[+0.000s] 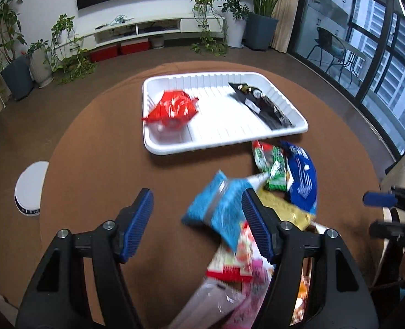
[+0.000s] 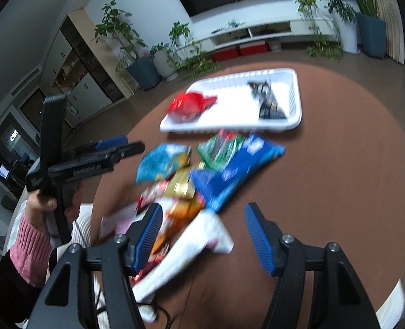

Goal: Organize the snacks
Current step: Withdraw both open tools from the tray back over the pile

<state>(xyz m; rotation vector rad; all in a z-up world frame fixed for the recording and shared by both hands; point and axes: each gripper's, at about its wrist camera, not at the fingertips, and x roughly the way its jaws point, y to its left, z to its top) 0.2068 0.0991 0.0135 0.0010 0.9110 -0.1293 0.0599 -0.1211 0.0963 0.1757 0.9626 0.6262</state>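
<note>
Left wrist view: left gripper [image 1: 197,224] hanging spread and empty above the brown round table [image 1: 93,164]; white ribbed plastic tray [image 1: 158,148] holding a red crinkled snack packet [image 1: 172,108] and a black foil snack packet [image 1: 262,104]. Right wrist view: right gripper [image 2: 202,240] hanging with jaws parted, gripping nothing, over a loose heap of snack packets [image 2: 202,175] lying just beside the tray.

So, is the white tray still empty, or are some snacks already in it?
Not empty: the white tray holds a red packet and a black packet; the other snacks lie outside it.

Snack pile [image 2: 191,181] crowds the counter's [image 2: 339,164] near side; bare cloth runs right, tray's [image 1: 158,148] middle lies open.
</note>
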